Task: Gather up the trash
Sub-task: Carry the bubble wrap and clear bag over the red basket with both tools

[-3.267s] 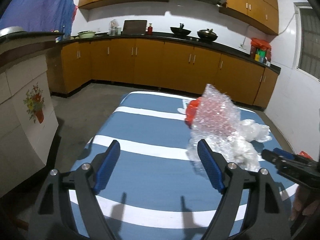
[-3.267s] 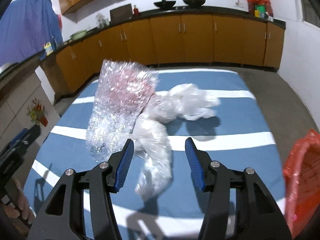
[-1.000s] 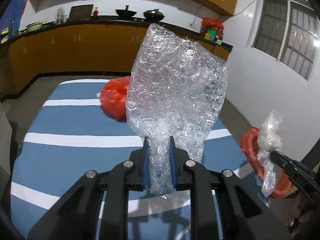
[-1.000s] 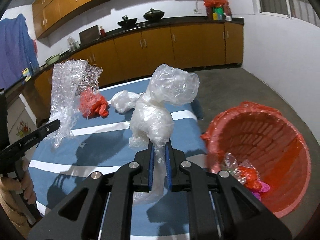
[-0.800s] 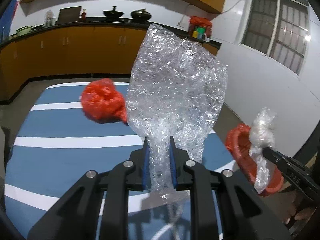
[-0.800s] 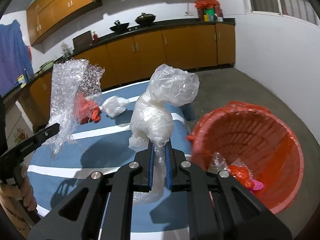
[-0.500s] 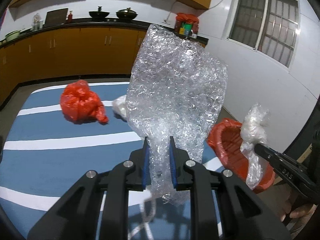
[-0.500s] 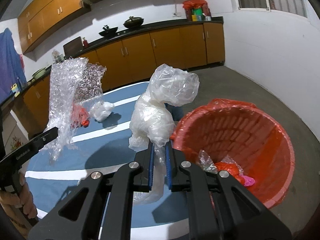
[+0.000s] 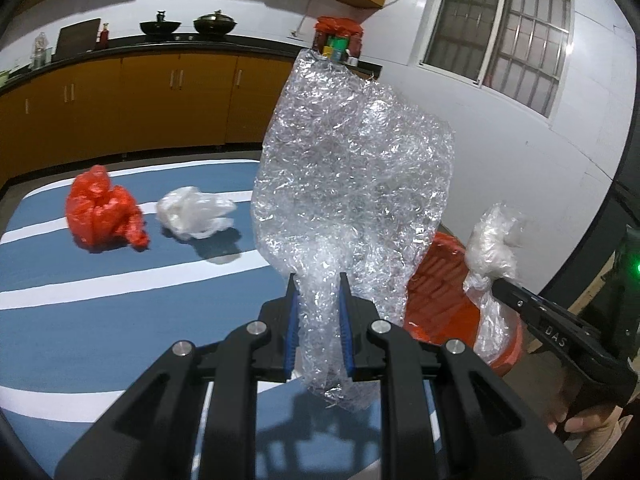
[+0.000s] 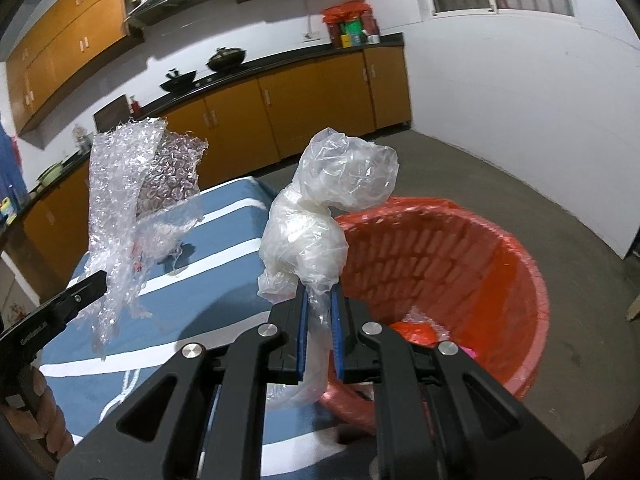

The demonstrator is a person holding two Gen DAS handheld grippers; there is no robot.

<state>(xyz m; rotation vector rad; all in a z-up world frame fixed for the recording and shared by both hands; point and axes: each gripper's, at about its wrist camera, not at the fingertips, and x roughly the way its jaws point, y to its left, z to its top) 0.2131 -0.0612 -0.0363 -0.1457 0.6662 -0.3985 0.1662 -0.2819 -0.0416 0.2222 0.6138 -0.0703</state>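
My left gripper (image 9: 319,322) is shut on a sheet of clear bubble wrap (image 9: 352,184), held upright above the right end of the blue striped table (image 9: 120,320). It also shows in the right wrist view (image 10: 132,208). My right gripper (image 10: 319,330) is shut on a crumpled clear plastic bag (image 10: 324,220), held over the near rim of the red trash basket (image 10: 500,272). The bag (image 9: 494,248) and basket (image 9: 444,300) show at the right of the left wrist view. A red plastic bag (image 9: 102,210) and a white plastic bag (image 9: 192,212) lie on the table.
The basket stands on the concrete floor (image 10: 520,200) beside the table's right end and holds some trash (image 10: 416,330). Orange kitchen cabinets (image 9: 140,100) run along the back wall. A white wall with a window (image 9: 508,40) is at the right.
Both grippers have swung right toward the red basket, each holding its plastic. The basket now fills more of the right wrist view. The red and white bags on the table have come into the left view.
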